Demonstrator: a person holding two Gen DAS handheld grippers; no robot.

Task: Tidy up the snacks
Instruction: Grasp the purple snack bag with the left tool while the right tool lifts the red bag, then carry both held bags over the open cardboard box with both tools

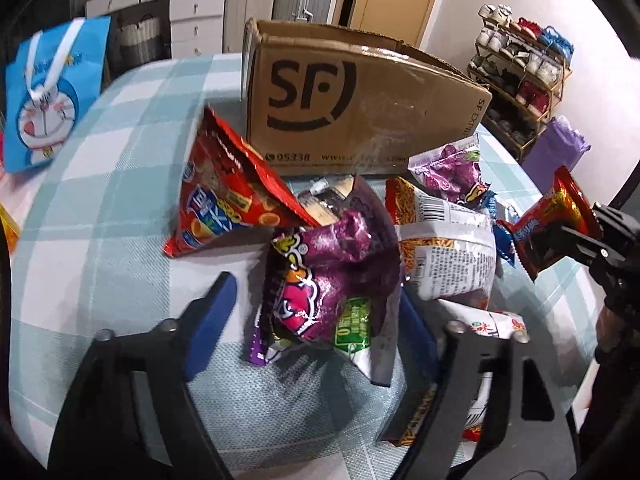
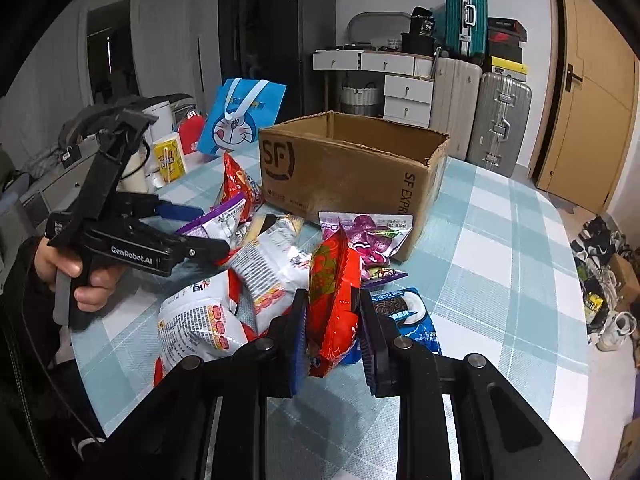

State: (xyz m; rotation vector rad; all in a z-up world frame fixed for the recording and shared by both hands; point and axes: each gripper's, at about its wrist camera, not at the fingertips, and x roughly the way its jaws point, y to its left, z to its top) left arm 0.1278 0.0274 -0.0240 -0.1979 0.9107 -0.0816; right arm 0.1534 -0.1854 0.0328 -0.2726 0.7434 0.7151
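While clamped upright between the blue pads of the right gripper [image 2: 334, 320], the red snack pkt [image 2: 334, 300] stands clear of the tablecloth [image 2: 500, 248], jaws closed narrow on its lower half; same pkt shows at far right in left wrist view [image 1: 552, 224]. Left gripper [image 1: 316, 304] is wide open, fingers either side of a purple snack bag [image 1: 332, 288]; left pad apart from the bag, right pad mostly hidden behind it, contact cannot be told. Bag lies on the pile w/ a red chip bag [image 1: 224, 196] just beside, upper left, and a white-orange pkt [image 1: 444, 248] to its right. Blue Oreo pkt [image 2: 408, 320] lies flat just right of the right gripper. Open SF cardboard box [image 2: 352, 164] stands behind the pile, touching a 2nd purple pkt [image 2: 368, 236] at its front corner. Blue Doraemon bag [image 2: 244, 120] stands behind, left of box.
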